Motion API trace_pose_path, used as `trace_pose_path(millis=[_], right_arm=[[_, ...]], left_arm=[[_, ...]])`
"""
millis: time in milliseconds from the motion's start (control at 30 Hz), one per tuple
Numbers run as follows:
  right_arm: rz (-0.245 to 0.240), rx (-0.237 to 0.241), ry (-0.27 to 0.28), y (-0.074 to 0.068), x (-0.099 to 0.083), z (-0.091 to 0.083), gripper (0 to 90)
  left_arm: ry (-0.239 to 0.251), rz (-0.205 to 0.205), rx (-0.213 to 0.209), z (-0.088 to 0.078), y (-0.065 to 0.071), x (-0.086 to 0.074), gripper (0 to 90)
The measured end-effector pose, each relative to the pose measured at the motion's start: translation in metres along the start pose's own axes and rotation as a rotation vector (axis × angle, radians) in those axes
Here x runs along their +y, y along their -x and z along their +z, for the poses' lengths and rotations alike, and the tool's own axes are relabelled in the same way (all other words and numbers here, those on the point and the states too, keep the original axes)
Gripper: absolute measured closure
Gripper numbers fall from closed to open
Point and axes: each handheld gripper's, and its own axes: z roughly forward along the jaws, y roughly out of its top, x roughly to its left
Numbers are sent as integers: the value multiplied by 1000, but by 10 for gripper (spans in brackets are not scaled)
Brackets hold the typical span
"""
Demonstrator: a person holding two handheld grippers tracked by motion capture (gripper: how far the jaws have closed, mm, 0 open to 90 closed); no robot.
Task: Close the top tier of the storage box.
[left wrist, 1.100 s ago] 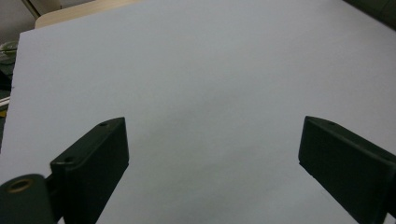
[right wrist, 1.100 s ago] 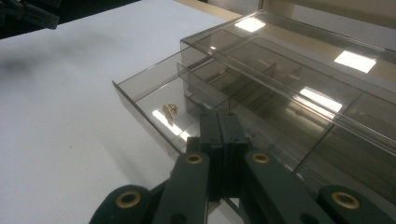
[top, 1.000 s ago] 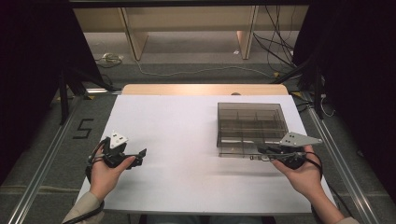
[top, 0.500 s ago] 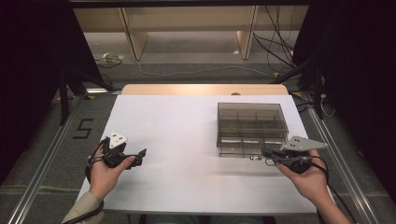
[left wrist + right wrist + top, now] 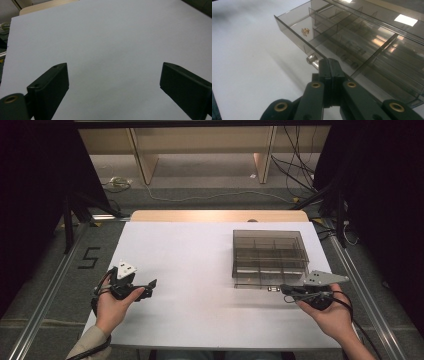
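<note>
The smoky clear plastic organiser box [image 5: 269, 257] sits in the right half of the white table [image 5: 200, 270] in the high view, right of centre in the frame, its drawers split by dividers into small cells. In the right gripper view the bottom drawer [image 5: 317, 37] stands pulled a little out of the box toward the lower left of the frame, and a small brass-coloured piece [image 5: 305, 30] lies in its corner cell at upper centre. A short silvery knob [image 5: 312, 60] juts from the drawer's front edge at mid-frame.

The right gripper [image 5: 331, 65] is clenched, its two black jaws pressed together with their tips right at the knob; whether they pinch the knob or only touch it cannot be told. In the high view this gripper [image 5: 286, 289] lies nearly level at lower right, pointing left toward the box's near edge, the right hand [image 5: 330, 315] wrapped under it with the forearm coming in from the bottom right corner.

The left gripper [image 5: 150, 284] lies at lower left, well apart from the box, held by the left hand [image 5: 114, 305] palm-up and angled toward the frame's centre. Its jaws stand wide apart over bare table, grasping nothing.

On the floor beside the table's left edge, a dark "5" [image 5: 89, 258] is marked.
</note>
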Motion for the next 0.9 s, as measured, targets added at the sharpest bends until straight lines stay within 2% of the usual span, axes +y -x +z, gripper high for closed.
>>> trace_pose_path(millis=[333,900], right_arm=[[-7,-9,-47,2,-5,3,900],[-17,-20,-63,2,-6,8,900]], left_arm=[[-3,1,-2,0,0,0,84],[-5,8,-1,1,1,0,84]])
